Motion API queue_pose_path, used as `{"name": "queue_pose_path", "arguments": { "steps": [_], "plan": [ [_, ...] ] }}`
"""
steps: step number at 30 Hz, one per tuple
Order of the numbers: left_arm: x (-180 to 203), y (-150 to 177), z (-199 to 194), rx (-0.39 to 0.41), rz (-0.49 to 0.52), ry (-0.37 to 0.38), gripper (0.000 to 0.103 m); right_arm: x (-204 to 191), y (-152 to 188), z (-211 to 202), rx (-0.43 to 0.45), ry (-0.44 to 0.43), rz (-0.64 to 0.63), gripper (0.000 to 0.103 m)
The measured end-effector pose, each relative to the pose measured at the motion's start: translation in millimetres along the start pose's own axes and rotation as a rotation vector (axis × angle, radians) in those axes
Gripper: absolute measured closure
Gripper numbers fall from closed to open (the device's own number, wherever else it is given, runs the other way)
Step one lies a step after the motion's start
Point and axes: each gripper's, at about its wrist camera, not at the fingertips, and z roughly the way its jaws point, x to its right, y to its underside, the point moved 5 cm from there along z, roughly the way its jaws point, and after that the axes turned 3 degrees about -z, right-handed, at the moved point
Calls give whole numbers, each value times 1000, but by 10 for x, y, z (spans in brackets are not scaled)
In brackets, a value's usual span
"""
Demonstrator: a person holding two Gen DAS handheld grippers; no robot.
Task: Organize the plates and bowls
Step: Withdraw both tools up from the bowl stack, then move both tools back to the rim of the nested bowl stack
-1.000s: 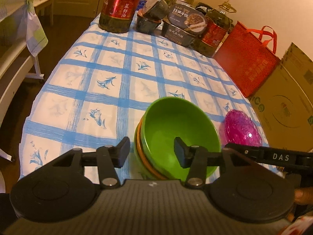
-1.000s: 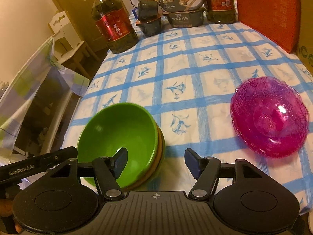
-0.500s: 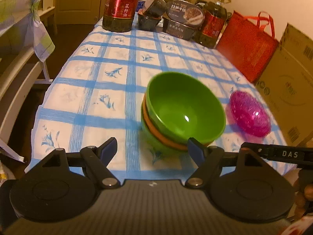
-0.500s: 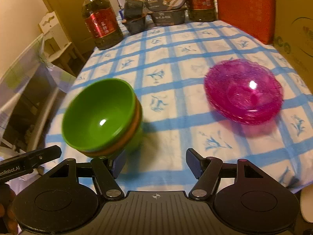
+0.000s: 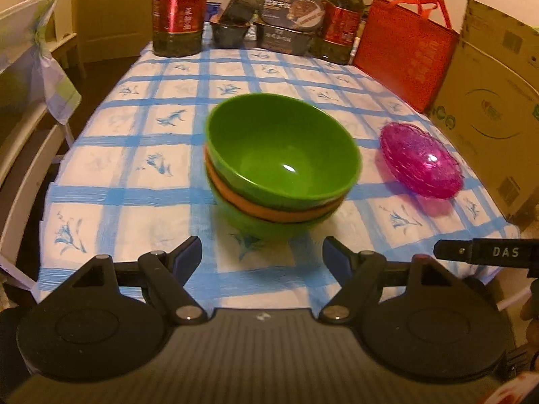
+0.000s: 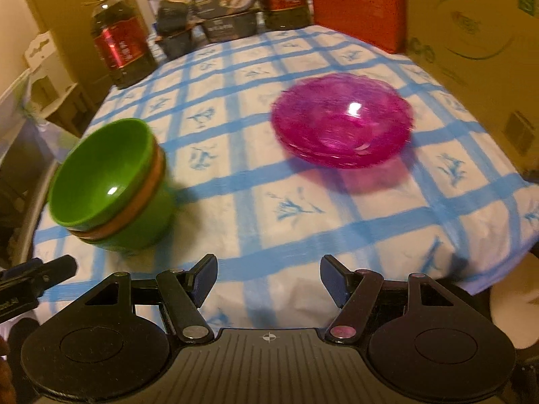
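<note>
Left claw (image 5: 262,251): matte black body, ribbed grey centre plate, two round side discs, silver pivot screws, blue-padded fingertips (image 5: 188,252). Right claw (image 6: 268,275): identical build, crosshair mark on its ribbed plate.

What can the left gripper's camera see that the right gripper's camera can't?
Only the left wrist view shows the handles of the red bag and the left gripper, open and empty. Only the right wrist view shows the right gripper, also open and empty, and the stacked rims of the pink dishes up close. Both show the nested green and orange bowls, the pink dishes, the checked tablecloth, the oil bottles and the cardboard box.
</note>
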Motion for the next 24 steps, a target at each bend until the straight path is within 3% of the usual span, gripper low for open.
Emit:
{"name": "queue_pose_path", "arguments": {
  "steps": [7, 16, 24],
  "plan": [
    [129, 26, -1, -4, -3, 50, 27, 202, 65, -42, -4, 48, 33, 35],
    [134, 13, -12, -9, -22, 64, 27, 215, 41, -61, 1, 43, 41, 35],
    [-46, -161, -132, 14, -81, 71, 27, 39, -138, -165, 39, -43, 53, 35]
  ]
}}
